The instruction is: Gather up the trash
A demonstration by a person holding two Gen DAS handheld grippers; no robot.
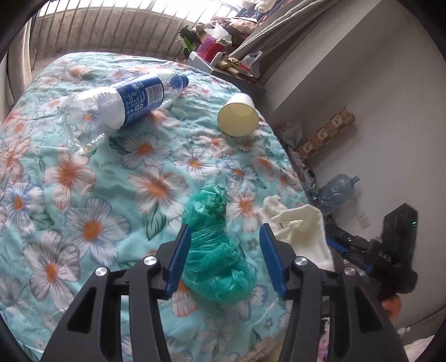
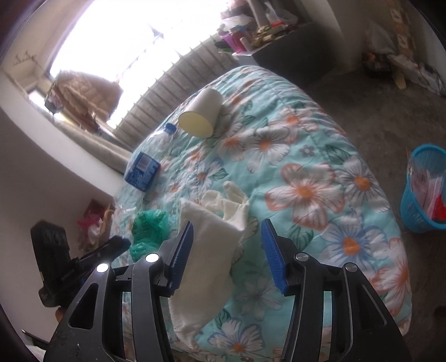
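While both grippers' fingers stand wide, gripping nothing, blue basket (image 2: 421, 195) on floor holds plastic wrappers; paper cup (image 1: 237, 114) lies empty.

hand-held gripper (image 1: 225, 252) | black frame | blue ribbed pads | silver screws

Home bedroom, floral quilt (image 1: 97, 195) on bed, barred window (image 1: 111, 25), cluttered shelf (image 1: 223, 55)

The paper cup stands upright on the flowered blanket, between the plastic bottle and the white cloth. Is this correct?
Not quite. The paper cup does not stand upright: it lies on its side on the flowered blanket, open mouth toward the camera, as the left wrist view shows. The rest holds: it is between the plastic bottle and the white cloth.
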